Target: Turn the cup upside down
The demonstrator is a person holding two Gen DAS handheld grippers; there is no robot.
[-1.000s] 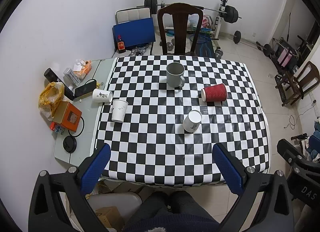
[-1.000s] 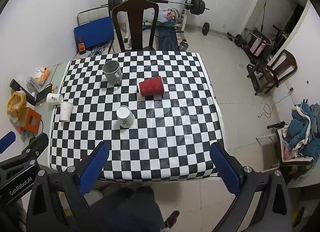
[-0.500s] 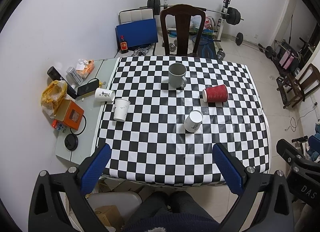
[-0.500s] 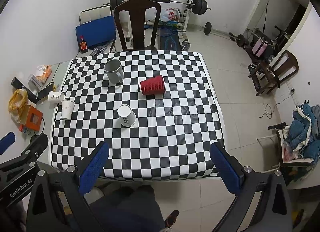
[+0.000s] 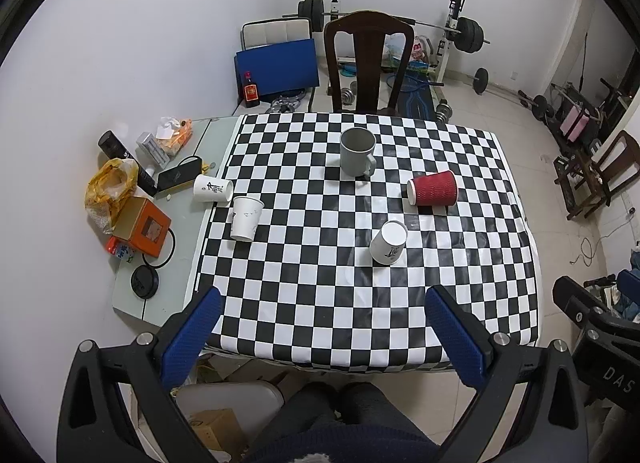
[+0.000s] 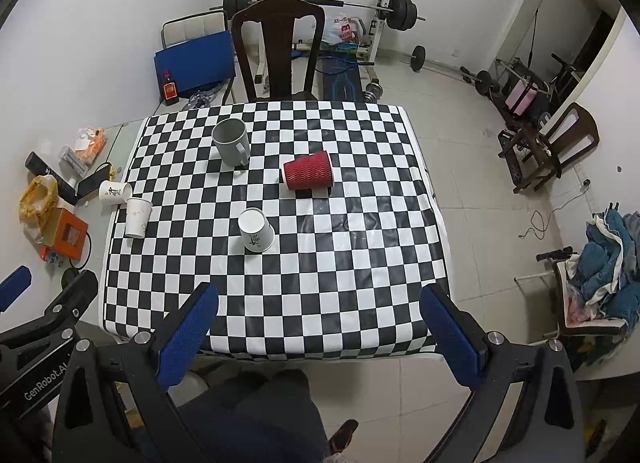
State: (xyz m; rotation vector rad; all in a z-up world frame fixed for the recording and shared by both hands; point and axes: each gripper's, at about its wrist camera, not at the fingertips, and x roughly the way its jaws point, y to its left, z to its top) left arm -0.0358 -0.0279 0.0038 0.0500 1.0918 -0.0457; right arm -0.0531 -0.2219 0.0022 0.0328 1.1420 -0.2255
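Note:
A checkered table (image 5: 360, 303) (image 6: 340, 283) holds several cups. A grey mug (image 5: 357, 152) (image 6: 231, 142) stands upright at the back. A red paper cup (image 5: 433, 188) (image 6: 308, 176) lies on its side. A white paper cup (image 5: 389, 243) (image 6: 256, 230) stands upside down in the middle. Another white paper cup (image 5: 245, 218) (image 6: 137, 217) stands upright at the left edge, and one more (image 5: 213, 188) (image 6: 115, 192) lies on its side beside it. My left gripper (image 5: 326, 339) and right gripper (image 6: 320, 337) are both open and empty, high above the table's near edge.
A grey side table (image 5: 176, 263) on the left carries an orange box (image 5: 142, 227), a yellow bag (image 5: 106, 189) and small clutter. A dark wooden chair (image 5: 368, 63) stands behind the table. Gym weights and a bench fill the back of the room.
Both grippers have drawn slightly back and up, so the table looks a little smaller and lower. The cups have not moved.

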